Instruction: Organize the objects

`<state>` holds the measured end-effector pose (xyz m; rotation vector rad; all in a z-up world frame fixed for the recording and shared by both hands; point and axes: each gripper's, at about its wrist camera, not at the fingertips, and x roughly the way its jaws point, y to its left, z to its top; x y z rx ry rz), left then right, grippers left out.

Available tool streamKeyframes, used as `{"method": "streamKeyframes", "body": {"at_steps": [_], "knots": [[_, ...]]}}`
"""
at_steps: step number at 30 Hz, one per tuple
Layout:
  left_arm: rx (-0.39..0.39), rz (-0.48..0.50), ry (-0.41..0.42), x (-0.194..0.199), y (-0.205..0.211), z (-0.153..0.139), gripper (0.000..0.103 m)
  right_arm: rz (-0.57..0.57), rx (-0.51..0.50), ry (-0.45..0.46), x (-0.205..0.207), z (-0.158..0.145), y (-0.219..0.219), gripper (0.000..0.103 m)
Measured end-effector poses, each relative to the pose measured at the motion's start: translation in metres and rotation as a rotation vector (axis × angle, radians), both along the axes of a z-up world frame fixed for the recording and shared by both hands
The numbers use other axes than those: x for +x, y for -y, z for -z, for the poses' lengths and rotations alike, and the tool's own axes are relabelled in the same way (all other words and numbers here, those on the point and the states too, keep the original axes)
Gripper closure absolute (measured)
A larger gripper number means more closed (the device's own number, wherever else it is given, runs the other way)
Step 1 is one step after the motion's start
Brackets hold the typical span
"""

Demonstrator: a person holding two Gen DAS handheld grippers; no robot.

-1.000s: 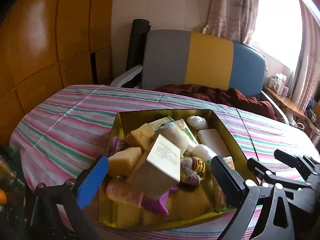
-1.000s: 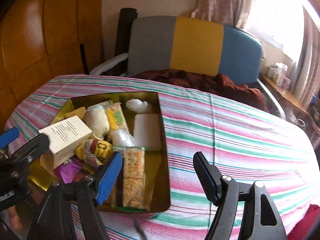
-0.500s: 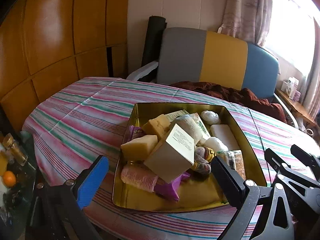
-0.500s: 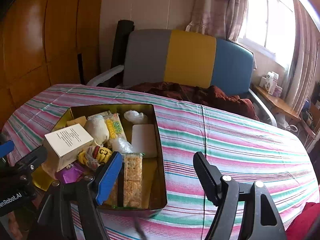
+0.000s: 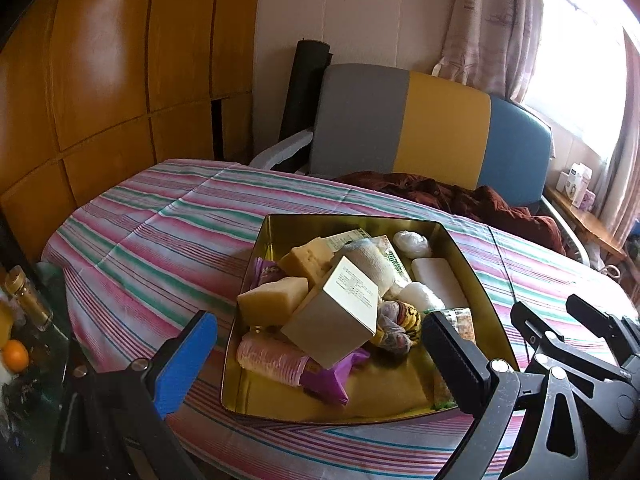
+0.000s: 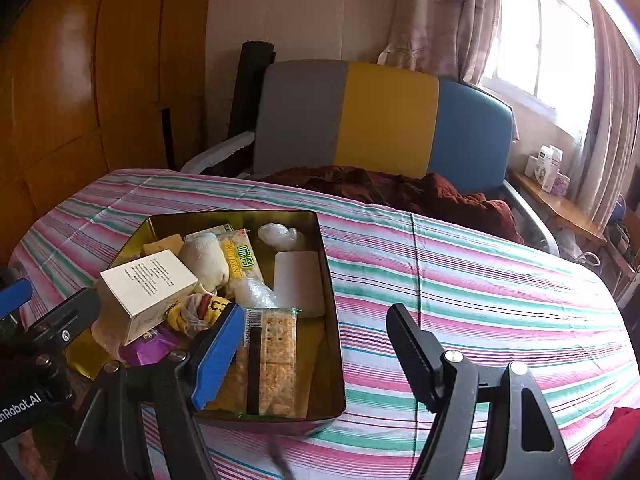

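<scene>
A gold metal tin [image 5: 468, 264] [image 6: 332, 292] sits on the striped tablecloth, piled with several items. A beige carton [image 5: 332, 320] [image 6: 148, 292] leans on top, beside yellow sponge blocks [image 5: 276, 300], a purple packet [image 5: 328, 376], a pink roll [image 5: 272, 356], a white bar [image 6: 298, 284] and a cracker pack [image 6: 276, 360]. My left gripper [image 5: 316, 356] hangs open near the tin's front edge, holding nothing. My right gripper [image 6: 312, 356] is open over the tin's right front corner, also with nothing in it.
The striped table [image 6: 460, 288] stretches right of the tin. A grey, yellow and blue chair [image 5: 408, 132] with a brown cloth [image 6: 400, 192] stands behind it. Bottles and an orange [image 5: 16, 356] sit low on the left. Small boxes [image 6: 546, 168] stand on a side shelf.
Both views have pulled back a little from the tin, so more of the table and its front edge shows. The items in the tin have not moved.
</scene>
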<state>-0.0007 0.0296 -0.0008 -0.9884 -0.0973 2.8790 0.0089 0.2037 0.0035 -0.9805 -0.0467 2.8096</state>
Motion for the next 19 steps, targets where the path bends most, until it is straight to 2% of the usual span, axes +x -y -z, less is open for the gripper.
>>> {"method": "streamKeyframes", "body": {"at_steps": [19], "knots": [[-0.006, -0.026, 0.005, -0.0038, 0.0052, 0.0039, 0.0, -0.015, -0.003, 0.026, -0.006, 0.0066, 0.0037, 0.028]]}}
